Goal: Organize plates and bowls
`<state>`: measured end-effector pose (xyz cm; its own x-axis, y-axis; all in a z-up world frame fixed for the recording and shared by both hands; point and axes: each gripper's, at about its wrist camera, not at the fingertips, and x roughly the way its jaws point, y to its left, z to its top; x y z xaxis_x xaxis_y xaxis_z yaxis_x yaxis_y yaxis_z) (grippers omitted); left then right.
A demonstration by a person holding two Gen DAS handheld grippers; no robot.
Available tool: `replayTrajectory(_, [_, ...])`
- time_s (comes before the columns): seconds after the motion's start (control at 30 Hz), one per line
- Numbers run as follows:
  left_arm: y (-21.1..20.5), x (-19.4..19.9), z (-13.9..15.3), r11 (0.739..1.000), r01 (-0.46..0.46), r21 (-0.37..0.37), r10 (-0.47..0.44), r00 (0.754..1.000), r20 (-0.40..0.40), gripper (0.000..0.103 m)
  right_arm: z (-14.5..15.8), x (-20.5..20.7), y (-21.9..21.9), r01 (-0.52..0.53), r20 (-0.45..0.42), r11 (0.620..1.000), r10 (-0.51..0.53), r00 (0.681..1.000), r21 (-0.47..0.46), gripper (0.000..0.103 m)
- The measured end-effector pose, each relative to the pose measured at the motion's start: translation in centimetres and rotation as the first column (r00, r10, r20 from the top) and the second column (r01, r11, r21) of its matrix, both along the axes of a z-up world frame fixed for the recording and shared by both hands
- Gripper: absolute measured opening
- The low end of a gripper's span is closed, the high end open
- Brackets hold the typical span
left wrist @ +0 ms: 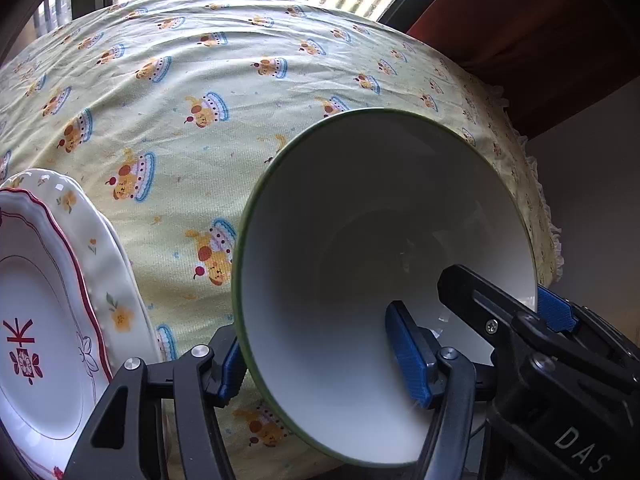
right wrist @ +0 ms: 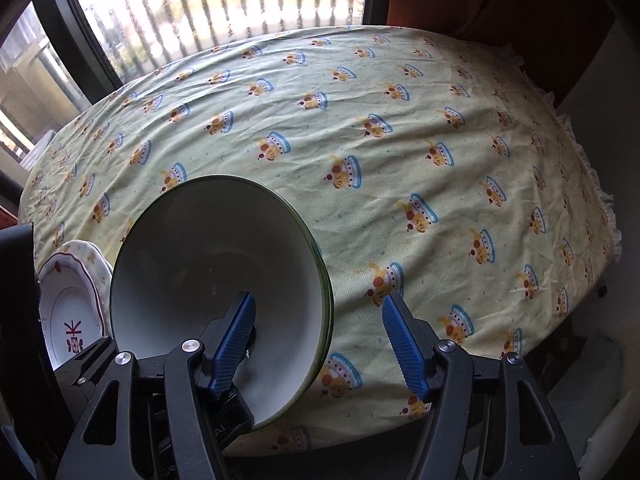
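A: Item one, the bowl (left wrist: 384, 248)?

B: Round, smooth, glazed white inside, thin green rim. In the right wrist view a second green rim shows just behind the first, so it may be two bowls nested; that cannot be told for sure. It sits on the desk (right wrist: 400, 128), near the front edge.

A: Its place against the left gripper (left wrist: 320, 364)?

B: The bowl's near wall stands between the two blue ribbed pads. One pad is inside the bowl, the other outside against the cloth side. The jaws stand fairly wide; the pads do not visibly press the wall.

A: And the right gripper (right wrist: 320, 344)?

B: It straddles the opposite side of the rim. Its left pad is inside the bowl, its right pad outside over the cloth, clear of the wall. Jaws wide, gripping nothing.

A: Item two?

B: Plates (left wrist: 44, 292), to the left of the bowl and close beside it. A white plate with a wavy red-lined rim and a red flower mark lies on a larger cream plate with small yellow flowers and a scalloped edge.

A: The surface?

B: A pale yellow tablecloth (left wrist: 168, 92), wrinkled woven cloth printed with small cakes, with a frilled hem at the right edge. A window (right wrist: 224, 4) with vertical bars is behind the desk.
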<state>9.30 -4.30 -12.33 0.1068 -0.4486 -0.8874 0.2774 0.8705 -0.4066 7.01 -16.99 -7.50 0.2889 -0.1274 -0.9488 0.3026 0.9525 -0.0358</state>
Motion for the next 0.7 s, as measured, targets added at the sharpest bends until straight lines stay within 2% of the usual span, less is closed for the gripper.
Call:
replayTrajectory(0.17, [0.0, 0.2, 0.1, 1.000, -0.027, 0.012, 0.027, 1.000, -0.009, 0.065, -0.2, 0.1, -0.5, -0.013, 0.017, 0.999, 0.012, 1.000, 0.037, 0.069])
replayTrajectory(0.33, [-0.7, 0.7, 0.5, 0.994, -0.075, 0.082, 0.073, 0.997, 0.023, 0.062, -0.9, 0.8, -1.7, -0.040, 0.027, 0.992, 0.037, 0.999, 0.121, 0.069])
replayTrajectory(0.53, [-2.0, 0.7, 0.7, 0.979, -0.131, 0.156, 0.124, 0.991, 0.056, 0.064, -2.6, 2.1, -3.4, -0.093, 0.022, 0.961, 0.090, 0.996, 0.261, 0.058])
replayTrajectory(0.7, [-2.2, 0.9, 0.8, 0.961, -0.182, 0.207, 0.169, 0.982, 0.080, 0.064, -4.4, 3.2, -5.1, -0.101, -0.001, 0.913, 0.111, 0.994, 0.396, 0.057])
